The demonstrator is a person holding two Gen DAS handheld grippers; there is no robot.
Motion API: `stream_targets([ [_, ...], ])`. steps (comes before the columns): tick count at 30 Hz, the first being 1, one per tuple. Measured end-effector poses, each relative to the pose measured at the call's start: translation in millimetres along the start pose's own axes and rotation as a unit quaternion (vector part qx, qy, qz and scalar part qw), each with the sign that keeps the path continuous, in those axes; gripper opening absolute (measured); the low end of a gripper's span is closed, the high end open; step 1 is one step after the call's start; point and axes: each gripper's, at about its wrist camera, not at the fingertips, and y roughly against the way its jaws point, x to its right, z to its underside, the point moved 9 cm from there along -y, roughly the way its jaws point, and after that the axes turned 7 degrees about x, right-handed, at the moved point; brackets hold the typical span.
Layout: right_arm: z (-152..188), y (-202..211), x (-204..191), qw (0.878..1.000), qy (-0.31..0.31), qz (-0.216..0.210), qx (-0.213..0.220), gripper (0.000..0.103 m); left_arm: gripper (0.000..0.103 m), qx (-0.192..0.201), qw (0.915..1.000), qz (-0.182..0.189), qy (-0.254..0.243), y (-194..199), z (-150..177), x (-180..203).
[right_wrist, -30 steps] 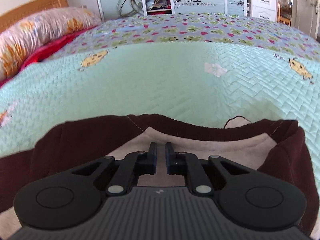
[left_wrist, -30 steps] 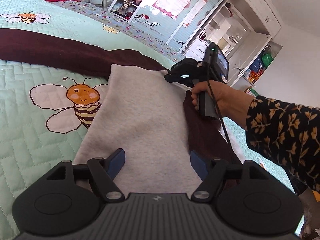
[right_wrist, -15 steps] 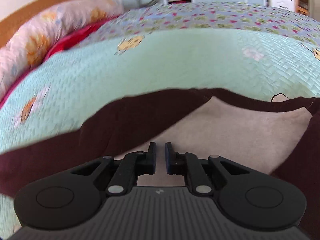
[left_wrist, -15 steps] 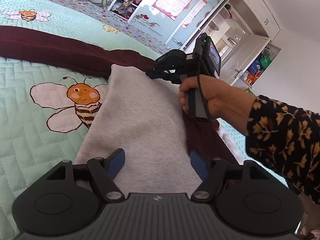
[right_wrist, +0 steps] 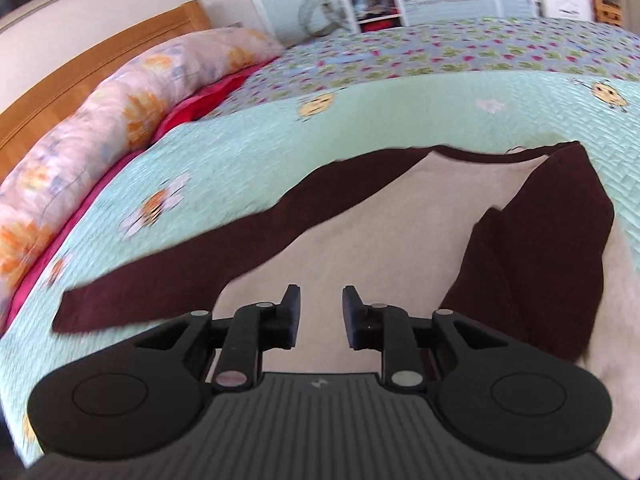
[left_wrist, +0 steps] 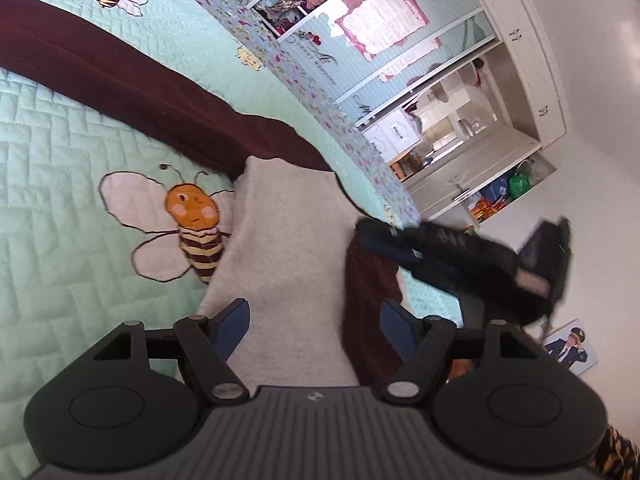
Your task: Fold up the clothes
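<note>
A grey sweatshirt (right_wrist: 360, 240) with maroon sleeves is spread on the bee-print quilt (left_wrist: 60, 200). One sleeve (right_wrist: 532, 248) is folded across it; the other (right_wrist: 192, 276) likely comes next. The right gripper (right_wrist: 318, 316) is opening, nothing between; the left gripper (left_wrist: 314, 330) is spread, empty. The headboard (right_wrist: 100, 64) is shown only in the right view — the open wardrobe only in the left.

Mint-green quilted bedspread (right_wrist: 400, 120) with cartoon bee prints (left_wrist: 192, 220), long floral pillow (right_wrist: 132, 92) against a wooden headboard (right_wrist: 100, 56), white open-shelf cupboard (left_wrist: 500, 120) behind.
</note>
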Motion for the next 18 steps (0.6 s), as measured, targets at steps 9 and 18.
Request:
stream_targets([
  [9,55.9,26.8,13.6,0.999,-0.006,0.027,-0.031,0.046,0.074,-0.05,0.9971,-0.049,-0.032,3.6,20.3,26.3],
  [18,46.9,156.7,-17.0,0.983,-0.159,-0.093,0.025,0.056,0.075,-0.078,0.9922,0.063,-0.074,49.6,41.9,164.4],
])
